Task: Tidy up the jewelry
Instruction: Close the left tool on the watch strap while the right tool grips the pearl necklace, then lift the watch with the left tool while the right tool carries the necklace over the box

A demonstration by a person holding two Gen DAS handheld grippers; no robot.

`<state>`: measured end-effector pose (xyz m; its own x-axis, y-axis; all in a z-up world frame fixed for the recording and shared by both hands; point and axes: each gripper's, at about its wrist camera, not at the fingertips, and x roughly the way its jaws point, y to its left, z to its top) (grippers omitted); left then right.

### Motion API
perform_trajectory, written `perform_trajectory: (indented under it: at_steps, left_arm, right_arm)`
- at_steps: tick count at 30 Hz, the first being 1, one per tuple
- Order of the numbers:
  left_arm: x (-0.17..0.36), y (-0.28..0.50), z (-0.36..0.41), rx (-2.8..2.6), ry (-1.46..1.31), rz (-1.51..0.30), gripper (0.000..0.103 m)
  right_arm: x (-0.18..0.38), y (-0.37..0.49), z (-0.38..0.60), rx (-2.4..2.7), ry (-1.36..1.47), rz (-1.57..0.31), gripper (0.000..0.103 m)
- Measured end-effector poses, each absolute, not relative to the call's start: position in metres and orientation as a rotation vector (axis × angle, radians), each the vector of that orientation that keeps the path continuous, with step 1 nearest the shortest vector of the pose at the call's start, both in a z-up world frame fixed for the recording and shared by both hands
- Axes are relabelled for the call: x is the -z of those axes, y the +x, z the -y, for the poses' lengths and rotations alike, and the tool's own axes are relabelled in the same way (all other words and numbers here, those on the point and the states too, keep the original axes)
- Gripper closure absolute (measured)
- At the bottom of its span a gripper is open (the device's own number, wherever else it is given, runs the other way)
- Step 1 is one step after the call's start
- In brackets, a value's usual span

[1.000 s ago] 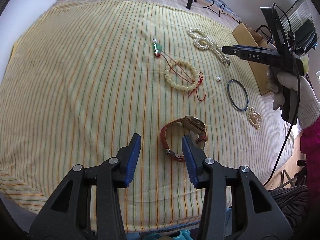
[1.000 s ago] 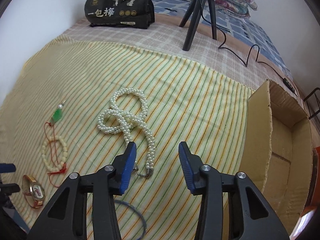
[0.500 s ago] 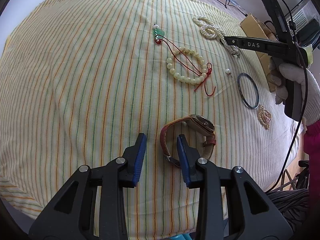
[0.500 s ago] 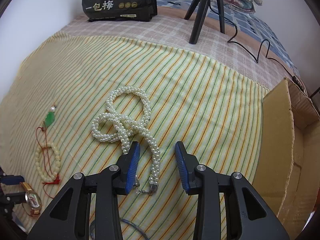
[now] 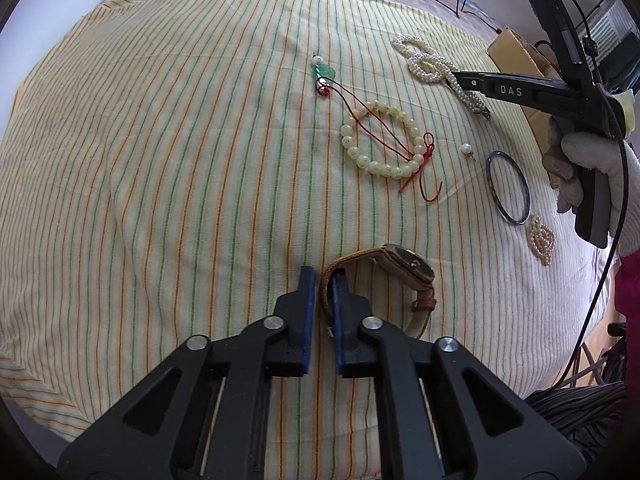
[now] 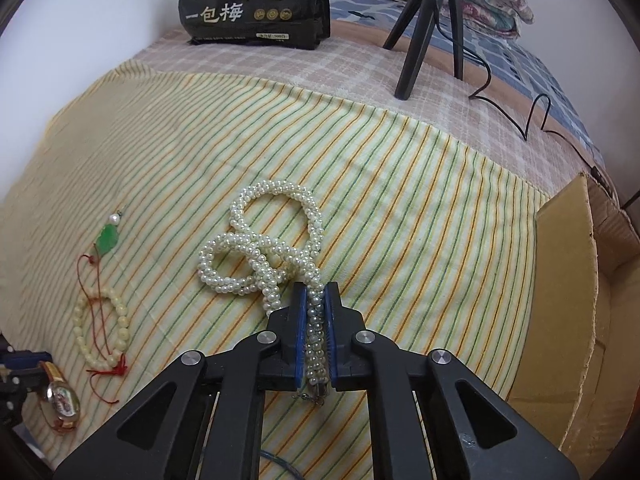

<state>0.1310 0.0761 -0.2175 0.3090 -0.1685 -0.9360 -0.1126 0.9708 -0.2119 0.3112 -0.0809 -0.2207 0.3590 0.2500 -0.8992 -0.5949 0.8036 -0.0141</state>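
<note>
My left gripper [image 5: 323, 280] is shut on the red-brown strap of a wristwatch [image 5: 404, 268] lying on the striped cloth [image 5: 160, 160]. My right gripper [image 6: 315, 294] is shut on one end of a thick pearl necklace [image 6: 260, 248], whose loops lie on the cloth ahead of it. The right gripper also shows in the left wrist view [image 5: 460, 76] at the necklace [image 5: 428, 64]. The watch also shows in the right wrist view [image 6: 60, 400].
A cream bead bracelet [image 5: 380, 140] with a red cord and green pendant [image 5: 322, 72], a dark bangle [image 5: 508, 186], a loose pearl [image 5: 466, 149] and a small bead piece [image 5: 542, 238] lie between. An open cardboard box [image 6: 568, 300] stands right. A black bag [image 6: 256, 4] and tripod [image 6: 432, 20] stand behind.
Both grippers moved forward and down and closed: the left on the watch strap, the right on the pearl necklace end. Both were open a second ago.
</note>
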Motion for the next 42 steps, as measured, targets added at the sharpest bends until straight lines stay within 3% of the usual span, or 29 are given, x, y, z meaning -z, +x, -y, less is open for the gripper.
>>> perform_trajectory:
  at_steps: [19, 42]
  left_arm:
    - [0.162, 0.12, -0.068, 0.097, -0.292, -1.105, 0.099]
    - [0.084, 0.159, 0.019, 0.264, -0.276, -0.911, 0.099]
  right_arm:
    - [0.113, 0.282, 0.106, -0.538, -0.255, -0.843, 0.096]
    - [0.007, 0.263, 0.179, -0.458, -0.106, -0.601, 0.096]
